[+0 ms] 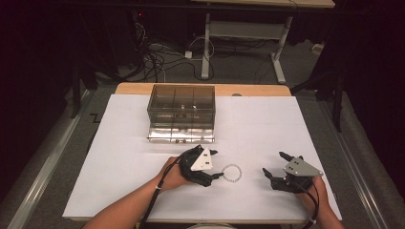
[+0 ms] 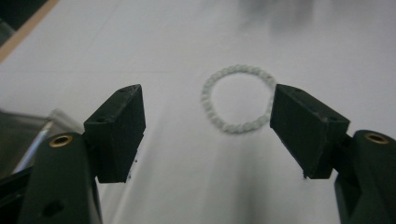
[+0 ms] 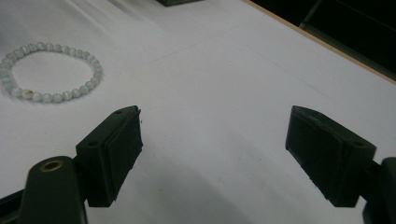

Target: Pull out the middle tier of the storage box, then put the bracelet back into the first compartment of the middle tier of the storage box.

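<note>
Left gripper view: fingers (image 2: pixel 116 130) spread wide, empty, bead bracelet (image 2: pixel 238 99) just ahead; right gripper (image 3: pixel 212 154) likewise spread.

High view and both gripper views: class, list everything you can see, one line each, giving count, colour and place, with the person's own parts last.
Bracelet: one, pale beads, lying flat on the sheet between the two tools.
Box: one, clear smoky plastic with compartments, at the far middle of the sheet.
Sheet: one, white, covering the table.
Table: one, light wood, its edge showing beyond the sheet.
Cables: several, dark and white, on the floor beyond.
Left tool: one, black, jaws open, beside the bracelet.
Right tool: one, black, jaws open, empty.
Forearms: two, bottom edge.
</note>
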